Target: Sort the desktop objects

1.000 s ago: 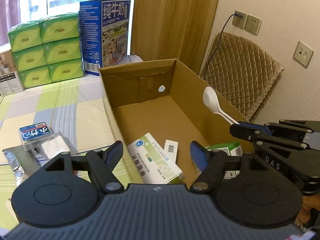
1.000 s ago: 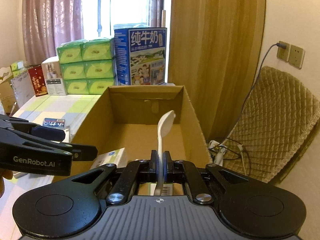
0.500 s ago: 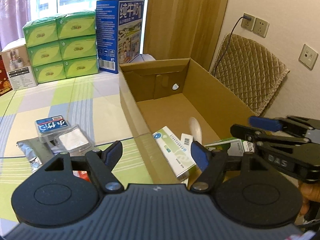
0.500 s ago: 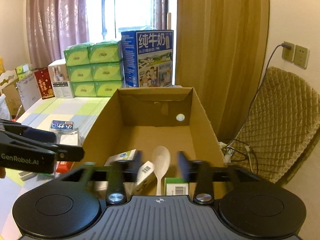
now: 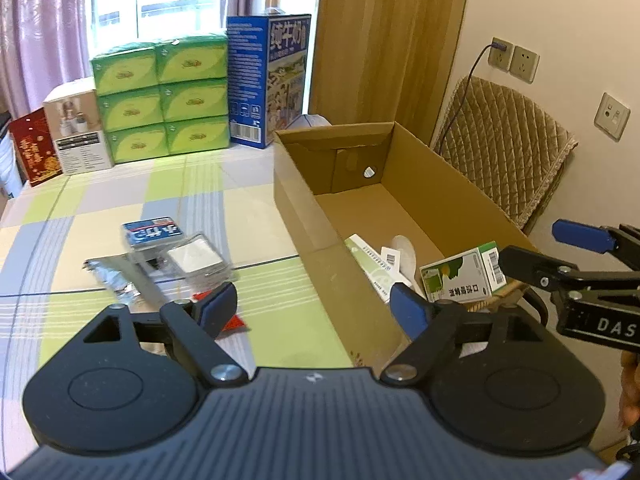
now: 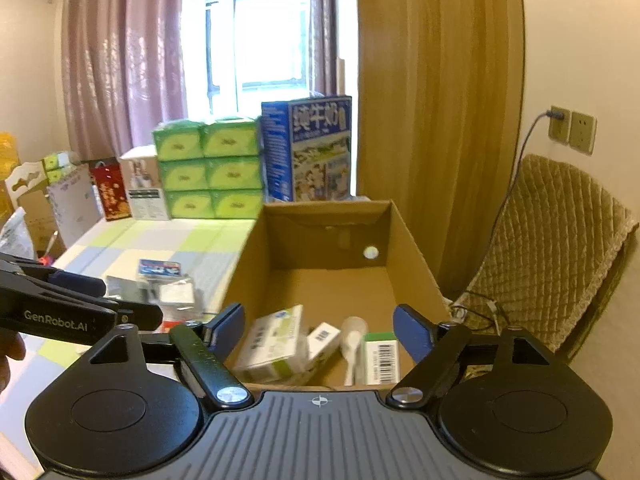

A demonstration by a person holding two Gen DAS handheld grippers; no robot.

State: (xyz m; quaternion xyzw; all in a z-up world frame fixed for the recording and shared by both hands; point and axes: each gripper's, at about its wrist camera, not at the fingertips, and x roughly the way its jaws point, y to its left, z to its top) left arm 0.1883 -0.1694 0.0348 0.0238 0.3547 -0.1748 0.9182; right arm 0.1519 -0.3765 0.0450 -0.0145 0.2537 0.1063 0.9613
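Jaws of the right gripper (image 6: 319, 326) are spread wide and nothing is held between them. A white plastic spoon (image 6: 352, 334) is seen lying on the floor of the cardboard box (image 6: 412, 248), between a green-and-white medicine box (image 6: 272, 340) and a barcoded carton (image 6: 380, 356). The left gripper (image 5: 316, 306) is likewise held wide and empty, over the box's near wall. A blue packet (image 5: 152, 233) and a silver foil pouch (image 5: 116, 278) are left on the checked tablecloth (image 5: 80, 208), beside the box.
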